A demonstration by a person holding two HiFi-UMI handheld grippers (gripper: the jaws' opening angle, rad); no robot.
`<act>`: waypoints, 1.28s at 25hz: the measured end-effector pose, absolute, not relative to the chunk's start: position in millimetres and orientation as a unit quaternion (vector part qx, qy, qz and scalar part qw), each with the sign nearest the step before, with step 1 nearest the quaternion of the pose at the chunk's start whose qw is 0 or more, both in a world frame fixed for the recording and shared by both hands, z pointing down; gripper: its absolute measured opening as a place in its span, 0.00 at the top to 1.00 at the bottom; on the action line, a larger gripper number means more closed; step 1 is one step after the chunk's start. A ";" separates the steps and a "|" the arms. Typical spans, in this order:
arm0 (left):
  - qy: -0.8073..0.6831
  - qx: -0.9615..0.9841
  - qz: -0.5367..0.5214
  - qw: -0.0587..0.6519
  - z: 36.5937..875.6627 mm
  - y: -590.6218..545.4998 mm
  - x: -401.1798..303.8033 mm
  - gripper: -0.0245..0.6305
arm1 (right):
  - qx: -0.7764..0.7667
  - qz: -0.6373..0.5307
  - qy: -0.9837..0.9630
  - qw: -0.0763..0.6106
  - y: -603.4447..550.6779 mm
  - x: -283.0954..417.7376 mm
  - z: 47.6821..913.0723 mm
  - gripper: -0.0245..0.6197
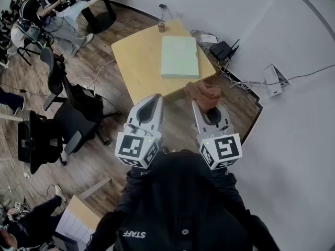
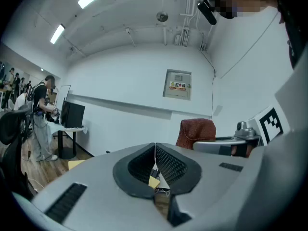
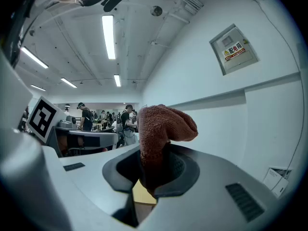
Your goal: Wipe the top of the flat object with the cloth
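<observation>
A pale green flat object [image 1: 179, 57] lies on the light wooden table [image 1: 141, 61] ahead of me in the head view. My right gripper [image 1: 201, 102] is shut on a reddish-brown cloth [image 1: 205, 93], held up above the table's near right corner; the cloth [image 3: 159, 134] bulges out from between the jaws in the right gripper view. My left gripper [image 1: 155, 99] is shut with nothing in it, its pads [image 2: 166, 161] pressed together. It hovers level beside the right one, over the table's near edge. The cloth [image 2: 196, 130] also shows at the right of the left gripper view.
A small jar [image 1: 162, 26] stands at the table's far edge. Cables, a black router [image 1: 223, 50] and a white power strip [image 1: 273, 80] lie on the floor by the wall. Office chairs [image 1: 68, 114] stand to the left. A person [image 1: 44, 22] sits far left.
</observation>
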State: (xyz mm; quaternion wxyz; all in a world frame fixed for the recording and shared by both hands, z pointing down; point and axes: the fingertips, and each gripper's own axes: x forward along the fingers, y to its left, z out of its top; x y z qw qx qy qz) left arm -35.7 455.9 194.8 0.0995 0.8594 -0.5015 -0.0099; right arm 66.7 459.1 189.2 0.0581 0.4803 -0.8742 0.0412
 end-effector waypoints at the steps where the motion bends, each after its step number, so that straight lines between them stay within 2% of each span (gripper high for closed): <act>1: -0.501 0.860 -0.009 0.101 196.5 455.7 -37.0 0.91 | 0.480 0.040 -0.874 0.060 459.1 65.0 190.4 0.84; 7: -0.497 0.860 -0.006 0.115 207.9 456.9 -47.1 0.91 | 0.473 0.049 -0.878 0.050 460.6 55.5 198.4 0.83; 22: -0.480 0.859 0.025 0.174 261.0 445.6 -84.5 0.91 | 0.496 0.117 -0.856 0.083 455.3 27.7 251.4 0.83; 32: -0.486 0.852 0.033 0.191 279.4 366.3 -65.7 0.91 | 0.482 0.134 -0.861 0.090 373.2 39.6 271.0 0.82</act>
